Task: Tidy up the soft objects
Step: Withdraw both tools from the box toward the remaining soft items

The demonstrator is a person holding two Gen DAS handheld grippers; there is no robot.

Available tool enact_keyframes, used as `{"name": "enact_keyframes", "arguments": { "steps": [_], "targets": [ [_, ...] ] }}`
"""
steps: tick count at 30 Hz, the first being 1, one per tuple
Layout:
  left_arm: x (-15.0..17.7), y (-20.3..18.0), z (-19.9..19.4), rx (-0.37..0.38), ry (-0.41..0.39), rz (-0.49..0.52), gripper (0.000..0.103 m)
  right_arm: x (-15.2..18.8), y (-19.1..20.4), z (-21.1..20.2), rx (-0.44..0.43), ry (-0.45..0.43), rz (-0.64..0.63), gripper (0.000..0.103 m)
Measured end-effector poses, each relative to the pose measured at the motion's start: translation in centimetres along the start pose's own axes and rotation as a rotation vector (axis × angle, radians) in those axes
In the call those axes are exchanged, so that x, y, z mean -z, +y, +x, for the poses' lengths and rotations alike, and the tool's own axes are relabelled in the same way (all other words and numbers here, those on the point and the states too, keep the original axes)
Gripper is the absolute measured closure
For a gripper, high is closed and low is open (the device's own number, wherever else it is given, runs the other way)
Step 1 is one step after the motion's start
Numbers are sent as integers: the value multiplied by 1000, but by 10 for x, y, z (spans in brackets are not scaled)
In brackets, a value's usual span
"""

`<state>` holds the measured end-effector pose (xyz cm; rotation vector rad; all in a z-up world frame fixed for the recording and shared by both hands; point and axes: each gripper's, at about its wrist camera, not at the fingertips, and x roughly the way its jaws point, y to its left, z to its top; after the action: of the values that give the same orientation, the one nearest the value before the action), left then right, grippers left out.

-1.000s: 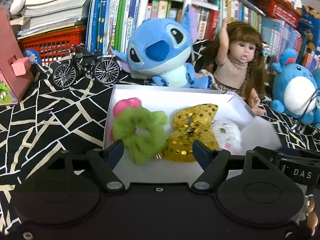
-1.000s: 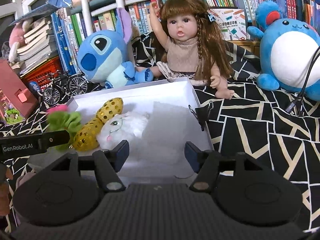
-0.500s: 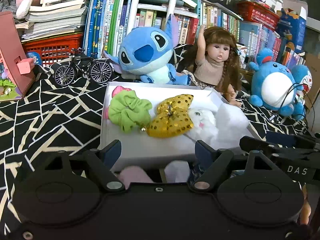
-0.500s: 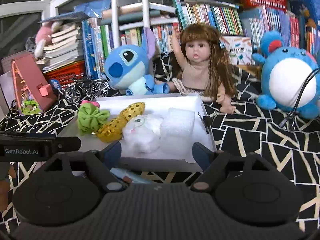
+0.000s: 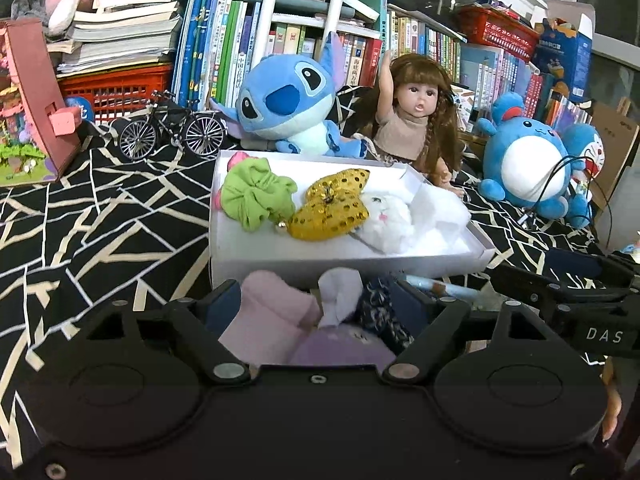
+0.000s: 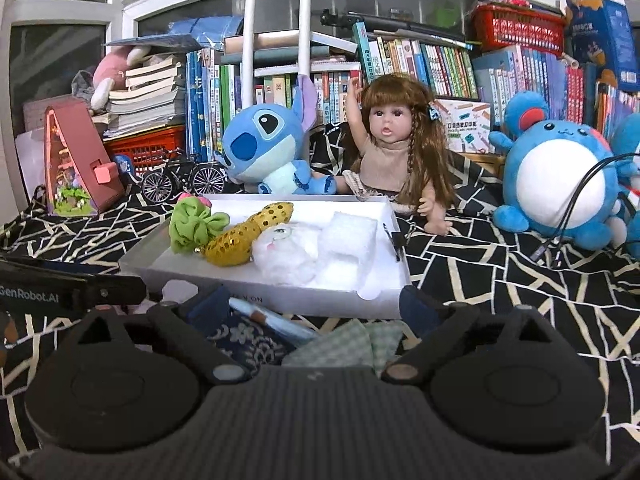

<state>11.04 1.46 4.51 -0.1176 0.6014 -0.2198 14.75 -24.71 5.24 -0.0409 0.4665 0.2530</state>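
The black-and-white patterned tabletop runs under everything, and on it sits the white box, which already holds a green scrunchie, a gold sequin bow, a white fluffy toy and a white foam piece, side by side. The soft things not yet sorted lie just in front of the box's near wall: a pink cloth and a white scrap between the fingers of my left gripper, a dark floral cloth and a green checked cloth between those of my right gripper. Both are spread wide with nothing held. I judge the next pick should be one cloth only: come down over a raised fold, close on a bunched part so it doesn't drag its neighbour, then lift clear of the box wall before carrying it in.
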Motion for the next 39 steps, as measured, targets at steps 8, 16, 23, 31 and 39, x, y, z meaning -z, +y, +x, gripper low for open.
{"name": "enact_keyframes", "arguments": {
  "steps": [8, 16, 23, 31, 39],
  "targets": [
    [17, 1, -14, 3, -18, -7, 19, 12, -1, -12, 19, -22, -3, 0],
    [27, 1, -23, 0, -41, 12, 17, 22, -5, -21, 32, -30, 7, 0],
    [37, 1, -26, -3, -38, 24, 17, 30, -8, -26, 42, -38, 19, 0],
    [48, 0, -27, 2, -26, 36, 17, 42, -13, -28, 65, -19, 21, 0],
    [54, -1, -26, 7, -11, 38, 17, 49, -18, -21, 69, 12, 31, 0]
  ]
}}
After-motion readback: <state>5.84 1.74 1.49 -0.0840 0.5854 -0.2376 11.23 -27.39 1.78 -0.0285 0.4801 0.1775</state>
